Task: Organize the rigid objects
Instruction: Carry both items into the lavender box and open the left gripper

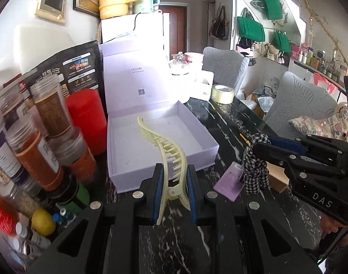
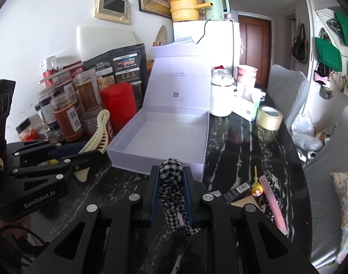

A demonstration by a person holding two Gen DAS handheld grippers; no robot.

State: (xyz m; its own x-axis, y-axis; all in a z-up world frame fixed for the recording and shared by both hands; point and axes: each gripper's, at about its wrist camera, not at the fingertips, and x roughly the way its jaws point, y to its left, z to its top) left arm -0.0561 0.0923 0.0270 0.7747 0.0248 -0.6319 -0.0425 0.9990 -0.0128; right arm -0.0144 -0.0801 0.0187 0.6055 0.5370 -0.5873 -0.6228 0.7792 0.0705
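My left gripper [image 1: 174,173] is shut on a pale yellow hair claw clip [image 1: 167,150], whose long toothed end reaches over the front of the open white box [image 1: 119,159]. My right gripper [image 2: 170,173] is shut on a black-and-white checked fabric hair clip [image 2: 171,178], held just in front of the box's near wall [image 2: 155,164]. The box is empty, its lid [image 2: 180,80] standing upright behind. In the right wrist view the left gripper [image 2: 98,153] with the yellow clip [image 2: 98,132] is at the left. In the left wrist view the right gripper [image 1: 256,146] holds the checked clip [image 1: 256,169] at the right.
Spice jars [image 1: 44,137], a red canister [image 1: 87,118] and a black bag [image 1: 78,68] crowd the table's left. A tape roll [image 2: 268,117], white pot [image 2: 220,96], pink stick [image 2: 273,203], lollipop [image 2: 256,189], purple card [image 1: 228,182] and brown box [image 1: 277,178] lie on the black marble table [image 2: 231,141]. Grey chairs [image 2: 285,91] stand right.
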